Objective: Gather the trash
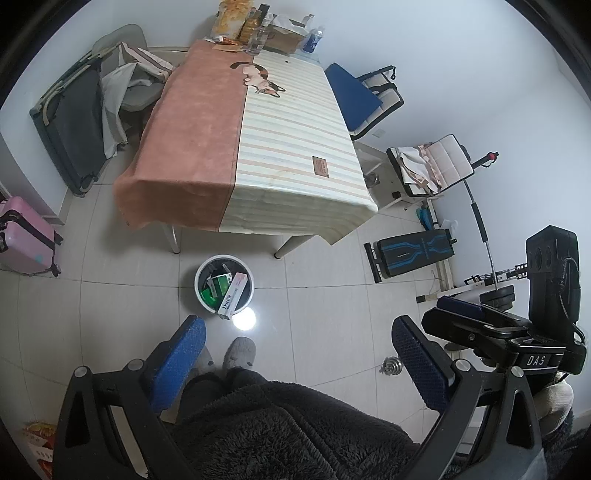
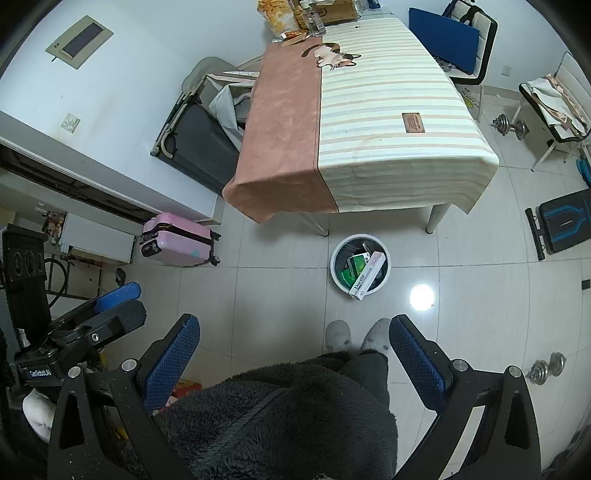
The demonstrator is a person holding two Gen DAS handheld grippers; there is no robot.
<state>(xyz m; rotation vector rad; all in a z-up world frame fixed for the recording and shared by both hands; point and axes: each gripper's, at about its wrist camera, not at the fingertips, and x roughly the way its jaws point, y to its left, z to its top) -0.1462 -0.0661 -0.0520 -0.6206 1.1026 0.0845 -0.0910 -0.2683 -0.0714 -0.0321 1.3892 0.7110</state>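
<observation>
A white round trash bin point(image 1: 201, 288) point(image 2: 338, 273) stands on the tiled floor before the table. It holds green boxes point(image 1: 218, 286) point(image 2: 356, 264) and a white and pink carton point(image 1: 232, 295) point(image 2: 369, 275) leaning over its rim. My left gripper point(image 1: 299, 332) is open and empty, held high above the floor, back from the bin. My right gripper point(image 2: 295, 332) is open and empty too, at about the same height. Each gripper shows in the other's view, the right one point(image 1: 461, 310) and the left one point(image 2: 118, 295).
A table point(image 1: 258, 147) point(image 2: 369, 129) with a pink and striped cloth carries snack bags and bottles point(image 1: 251, 26) at its far end. Chairs point(image 1: 369, 99), a pink suitcase point(image 2: 177, 240), a weight bench point(image 1: 413, 254) and dumbbells point(image 2: 546, 369) surround it. My slippered feet point(image 2: 354, 336) are below.
</observation>
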